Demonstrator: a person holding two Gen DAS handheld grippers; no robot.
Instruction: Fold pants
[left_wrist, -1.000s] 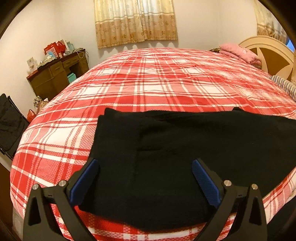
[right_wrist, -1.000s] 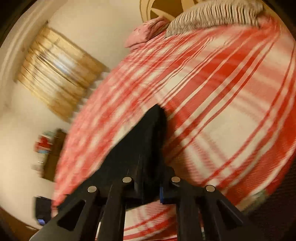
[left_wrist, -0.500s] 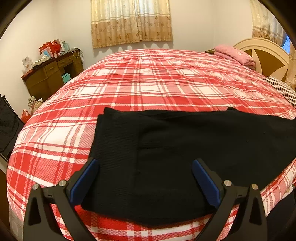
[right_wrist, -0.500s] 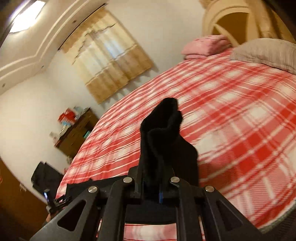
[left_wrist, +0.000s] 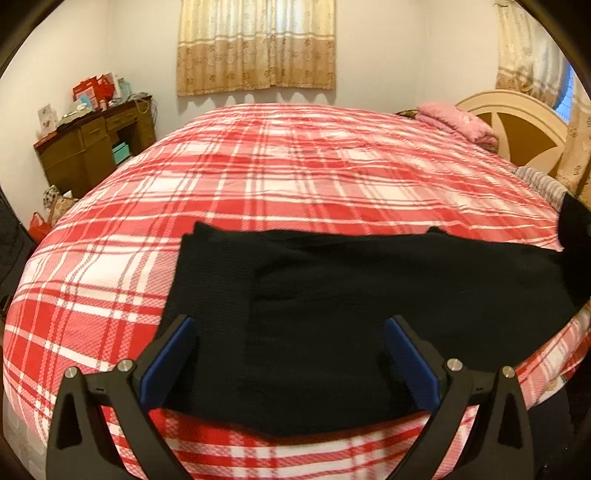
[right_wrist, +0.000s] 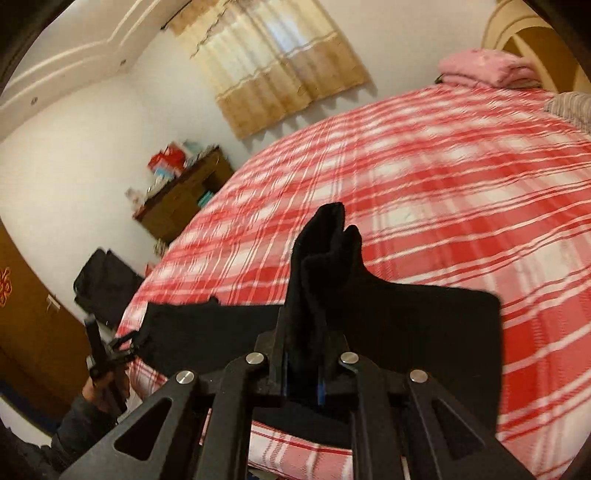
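Black pants (left_wrist: 354, 295) lie flat across the near edge of a red and white plaid bed (left_wrist: 295, 177). My left gripper (left_wrist: 288, 332) is open, its blue pads just above the waistband end, touching nothing. My right gripper (right_wrist: 303, 354) is shut on the leg end of the pants (right_wrist: 325, 251) and holds it up off the bed; the cloth sticks up between the fingers. The rest of the pants (right_wrist: 424, 314) spreads on the bed below. The left gripper (right_wrist: 110, 354) shows in the right wrist view at far left.
A pink folded blanket (left_wrist: 458, 122) and a striped pillow (left_wrist: 543, 184) lie by the cream headboard (left_wrist: 517, 125) at right. A brown dresser (left_wrist: 96, 147) with clutter stands at the left wall. A black bag (right_wrist: 103, 288) sits by the bed's foot.
My right gripper has lifted the leg end of the pants and swung it leftward over the bed. My left gripper has stayed open over the waistband, shifting only slightly.
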